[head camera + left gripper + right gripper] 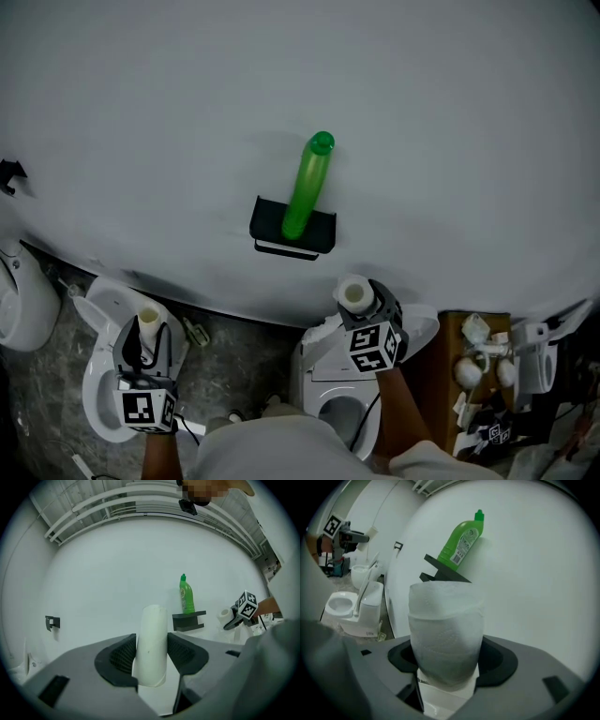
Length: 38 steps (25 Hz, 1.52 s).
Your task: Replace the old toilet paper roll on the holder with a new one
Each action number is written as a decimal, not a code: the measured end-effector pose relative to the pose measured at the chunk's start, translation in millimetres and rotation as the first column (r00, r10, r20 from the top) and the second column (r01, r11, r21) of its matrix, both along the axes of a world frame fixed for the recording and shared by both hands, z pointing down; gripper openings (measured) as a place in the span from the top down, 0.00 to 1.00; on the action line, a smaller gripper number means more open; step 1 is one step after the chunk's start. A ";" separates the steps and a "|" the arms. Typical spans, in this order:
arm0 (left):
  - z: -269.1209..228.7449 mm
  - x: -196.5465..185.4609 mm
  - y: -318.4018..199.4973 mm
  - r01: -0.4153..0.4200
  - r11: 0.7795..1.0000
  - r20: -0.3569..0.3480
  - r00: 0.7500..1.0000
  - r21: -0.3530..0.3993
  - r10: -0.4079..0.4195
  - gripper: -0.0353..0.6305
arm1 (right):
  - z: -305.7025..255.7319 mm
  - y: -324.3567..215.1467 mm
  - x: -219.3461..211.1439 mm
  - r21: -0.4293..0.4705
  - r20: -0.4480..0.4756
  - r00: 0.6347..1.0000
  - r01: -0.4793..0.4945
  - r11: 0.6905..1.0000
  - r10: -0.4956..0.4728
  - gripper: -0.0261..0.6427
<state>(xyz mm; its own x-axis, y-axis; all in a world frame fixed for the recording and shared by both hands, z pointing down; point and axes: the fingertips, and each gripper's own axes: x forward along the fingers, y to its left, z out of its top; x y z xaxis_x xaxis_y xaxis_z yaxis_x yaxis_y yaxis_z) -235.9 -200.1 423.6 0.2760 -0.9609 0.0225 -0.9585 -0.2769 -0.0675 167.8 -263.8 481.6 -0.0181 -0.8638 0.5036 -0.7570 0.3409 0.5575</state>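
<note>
A black holder (319,228) is fixed to the white wall, and a green bottle (307,187) stands on it. My left gripper (143,343) is at the lower left, shut on a bare cardboard tube (148,324); in the left gripper view the tube (151,644) stands upright between the pads. My right gripper (362,306), just below and right of the holder, is shut on a full white toilet paper roll (354,293). That roll (446,630) fills the jaws in the right gripper view, with the holder (445,573) and bottle (461,541) close behind it.
A white toilet (98,394) sits under my left gripper and another toilet (328,405) under the right one. A wooden stand (448,366) with white fittings is at the right. A small black hook (52,621) is on the wall far left.
</note>
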 end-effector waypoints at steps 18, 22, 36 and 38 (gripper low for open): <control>4.7 -21.7 14.5 0.074 0.997 -0.001 0.997 -0.023 -0.074 0.64 | 36.0 -84.7 -0.1 -0.101 -0.308 0.949 0.046 0.994 -0.075 0.49; 4.1 -20.8 15.2 0.065 0.998 0.018 0.998 -0.026 -0.064 0.64 | 35.8 -91.3 -7.3 -0.097 -0.346 0.934 0.064 0.993 -0.094 0.49; 4.0 -15.4 10.7 0.032 0.999 0.011 0.999 -0.030 -0.032 0.64 | 34.7 -102.5 -26.5 -0.072 -0.427 0.898 0.088 0.994 -0.111 0.49; 5.7 -17.5 12.0 0.035 0.999 0.007 0.999 -0.033 -0.035 0.64 | 33.9 -101.4 -31.7 -0.066 -0.432 0.895 0.095 0.993 -0.114 0.49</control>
<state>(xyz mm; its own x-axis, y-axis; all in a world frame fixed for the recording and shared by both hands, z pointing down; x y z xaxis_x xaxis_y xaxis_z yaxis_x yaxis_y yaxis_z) -253.5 -188.1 429.3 0.2416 -0.9688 0.0557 -0.9673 -0.2450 -0.0649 136.1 -365.2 515.6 0.1217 -0.8468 0.5178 -0.4018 0.4350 0.8058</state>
